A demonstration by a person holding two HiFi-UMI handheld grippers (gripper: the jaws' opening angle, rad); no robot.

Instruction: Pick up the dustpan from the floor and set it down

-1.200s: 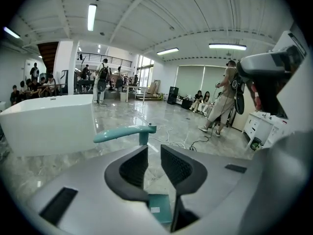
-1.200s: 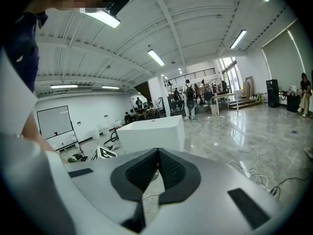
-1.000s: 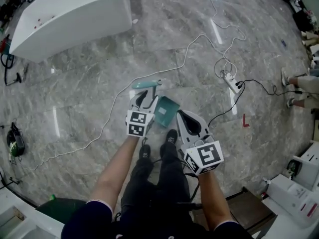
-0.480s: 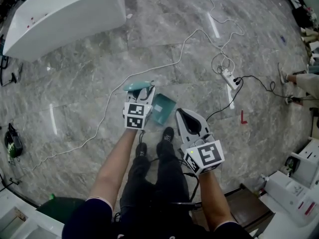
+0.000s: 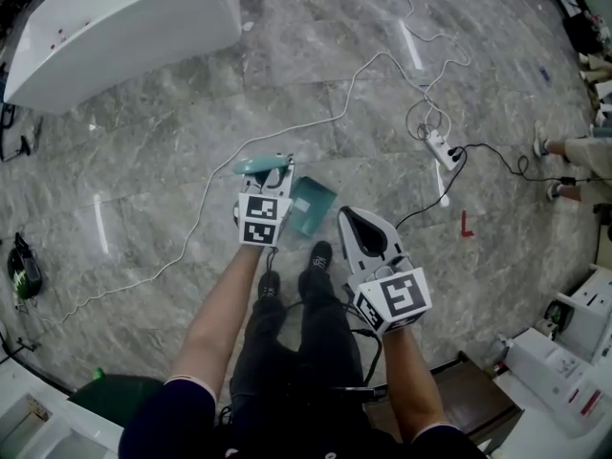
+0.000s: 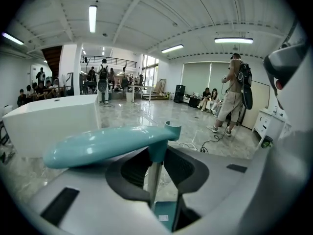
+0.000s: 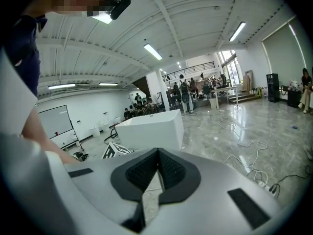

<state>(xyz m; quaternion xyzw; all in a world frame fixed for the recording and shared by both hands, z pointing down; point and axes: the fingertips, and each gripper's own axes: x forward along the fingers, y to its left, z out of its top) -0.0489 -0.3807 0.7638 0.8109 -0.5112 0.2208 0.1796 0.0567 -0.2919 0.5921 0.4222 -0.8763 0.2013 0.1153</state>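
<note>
One white tub (image 5: pixel 124 27) at far left on the floor (image 5: pixel 163 170). My left gripper (image 5: pixel 274 174): two fingers (image 6: pixel 128 170) have just been closing around the upright shaft (image 6: pixel 153 180) of the one teal dustpan (image 5: pixel 312 207), with a gap still showing at one pad. The pan lies just ahead of my two shoes (image 5: pixel 271 283). My right gripper (image 5: pixel 356 226): fingertips together, nothing between. One power strip (image 5: pixel 442 151) at right.
</note>
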